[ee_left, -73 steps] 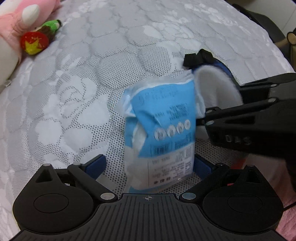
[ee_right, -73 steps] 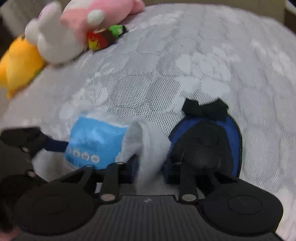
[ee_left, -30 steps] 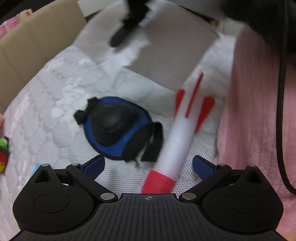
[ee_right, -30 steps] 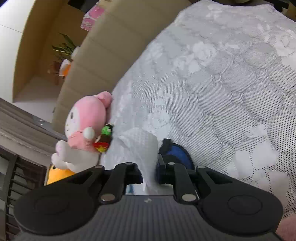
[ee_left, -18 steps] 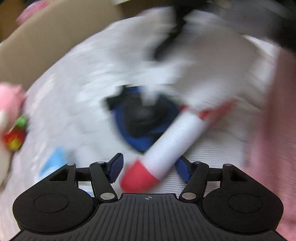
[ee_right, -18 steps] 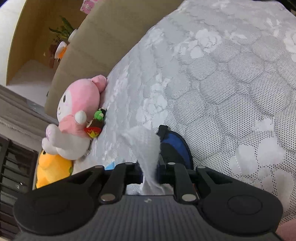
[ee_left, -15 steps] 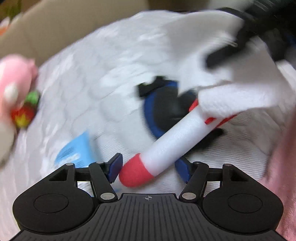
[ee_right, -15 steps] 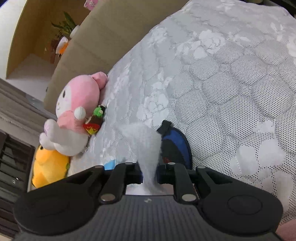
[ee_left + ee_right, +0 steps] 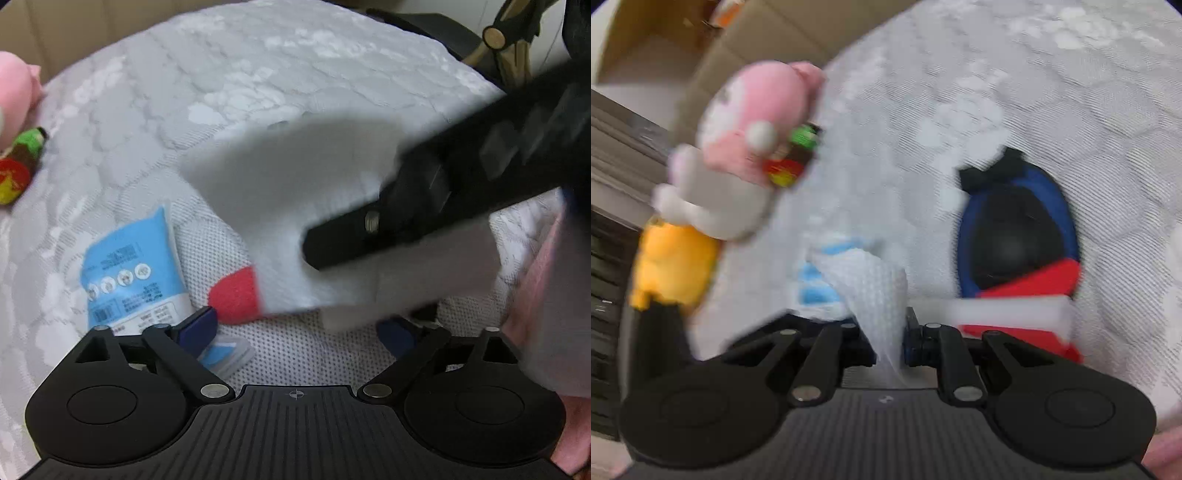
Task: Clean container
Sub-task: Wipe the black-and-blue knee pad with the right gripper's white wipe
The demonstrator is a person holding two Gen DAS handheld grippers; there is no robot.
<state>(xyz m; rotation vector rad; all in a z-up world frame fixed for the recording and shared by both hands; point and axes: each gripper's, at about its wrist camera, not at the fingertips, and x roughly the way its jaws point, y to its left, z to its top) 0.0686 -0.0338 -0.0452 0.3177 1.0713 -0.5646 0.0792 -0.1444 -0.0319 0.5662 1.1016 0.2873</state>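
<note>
The rocket-shaped container, a white tube with a red nose and red fins, lies on the grey quilted bedcover between the left gripper's blue fingers. Those jaws have just been opening and stand wide, not pressing the tube. The right gripper is clamped on a white wet wipe, draped over the tube's body and hiding most of it. A blue wipe packet lies just beside the red nose, and a blue-rimmed pouch sits behind the fins.
</note>
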